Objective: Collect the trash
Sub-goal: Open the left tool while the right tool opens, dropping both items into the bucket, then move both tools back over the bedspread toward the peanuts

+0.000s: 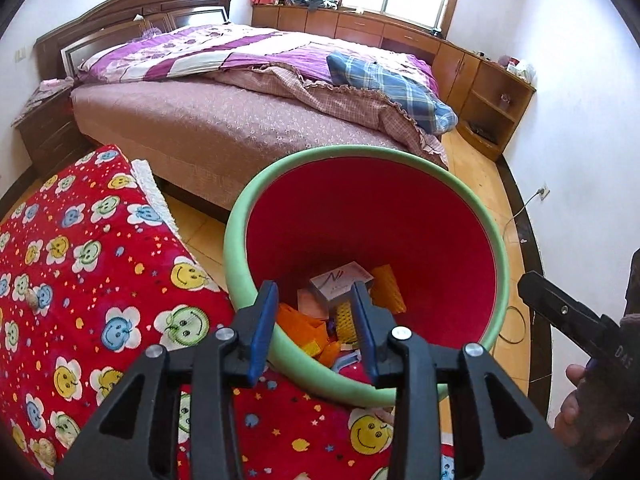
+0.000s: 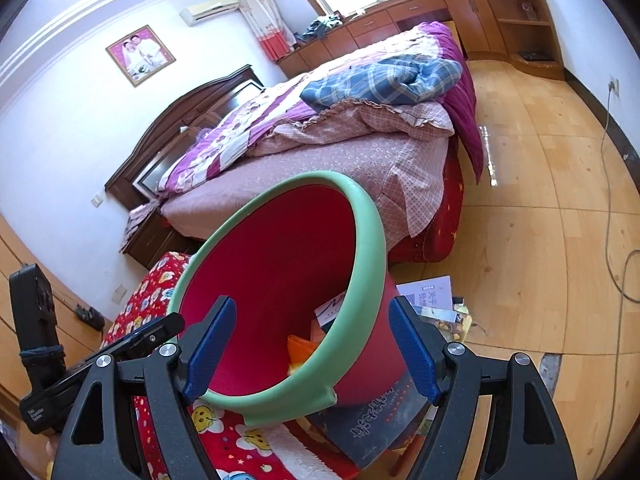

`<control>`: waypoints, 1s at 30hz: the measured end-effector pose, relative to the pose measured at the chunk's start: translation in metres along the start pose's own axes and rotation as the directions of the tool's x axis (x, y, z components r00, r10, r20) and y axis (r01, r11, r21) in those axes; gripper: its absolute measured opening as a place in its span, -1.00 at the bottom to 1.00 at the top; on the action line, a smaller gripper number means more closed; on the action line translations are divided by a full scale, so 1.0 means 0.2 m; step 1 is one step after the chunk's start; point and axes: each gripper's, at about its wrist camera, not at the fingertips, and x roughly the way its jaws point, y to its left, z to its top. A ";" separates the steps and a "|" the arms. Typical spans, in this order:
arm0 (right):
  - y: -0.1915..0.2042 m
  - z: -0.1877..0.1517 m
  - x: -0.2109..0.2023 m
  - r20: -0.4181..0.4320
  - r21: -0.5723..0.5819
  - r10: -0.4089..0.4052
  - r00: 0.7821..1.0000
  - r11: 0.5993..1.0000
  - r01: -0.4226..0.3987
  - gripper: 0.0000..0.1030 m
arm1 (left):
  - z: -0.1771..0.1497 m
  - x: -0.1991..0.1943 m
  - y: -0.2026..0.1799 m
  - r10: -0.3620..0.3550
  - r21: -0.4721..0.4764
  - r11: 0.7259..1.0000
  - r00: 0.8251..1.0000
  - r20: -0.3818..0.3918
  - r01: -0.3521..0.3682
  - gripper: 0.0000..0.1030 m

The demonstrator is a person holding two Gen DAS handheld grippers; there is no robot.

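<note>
A red bin with a green rim [image 1: 236, 216] stands tilted on a red smiley-face blanket [image 1: 80, 280]. Inside lie a white box [image 1: 340, 282] and orange and yellow scraps [image 1: 304, 324]. My left gripper [image 1: 316, 312] hangs over the bin's near rim, open, with nothing between its blue pads. One black finger [image 1: 560, 308] of my right gripper shows just outside the bin's right side. In the right wrist view my right gripper [image 2: 312, 344] stands wide open in front of the bin [image 2: 280, 264], its pads not pressing on anything. A finger of the left gripper [image 2: 160, 330] shows by the bin's left rim.
A dark book [image 2: 372, 424] lies under the bin and papers [image 2: 432, 296] lie beside it on the wooden floor [image 2: 540, 240]. A large bed [image 1: 224, 120] stands behind the bin. Two small brownish lumps [image 1: 32, 300] sit on the blanket. A cable [image 2: 612, 208] trails across the floor at the right.
</note>
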 end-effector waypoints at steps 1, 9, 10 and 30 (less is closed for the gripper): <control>0.01 0.00 0.00 -0.001 -0.002 0.002 1.000 1.000 -0.002 0.54 | 0.00 -0.01 0.00 -0.002 -0.003 1.000 1.000 0.002 0.002 -0.27; 0.10 -0.04 -0.01 -0.013 -0.047 0.023 1.000 0.999 -0.024 0.54 | -0.05 -0.14 0.07 0.033 -0.051 0.998 0.999 0.023 -0.032 -0.17; 0.11 -0.05 -0.02 -0.016 -0.054 0.027 1.000 0.998 -0.028 0.54 | -0.05 -0.15 0.09 0.036 -0.057 0.998 0.999 0.024 -0.034 -0.17; 0.54 -0.29 -0.12 -0.077 -0.279 0.132 0.988 0.949 -0.148 0.54 | -0.36 -0.64 0.36 0.171 -0.229 0.962 0.981 0.095 -0.146 -0.17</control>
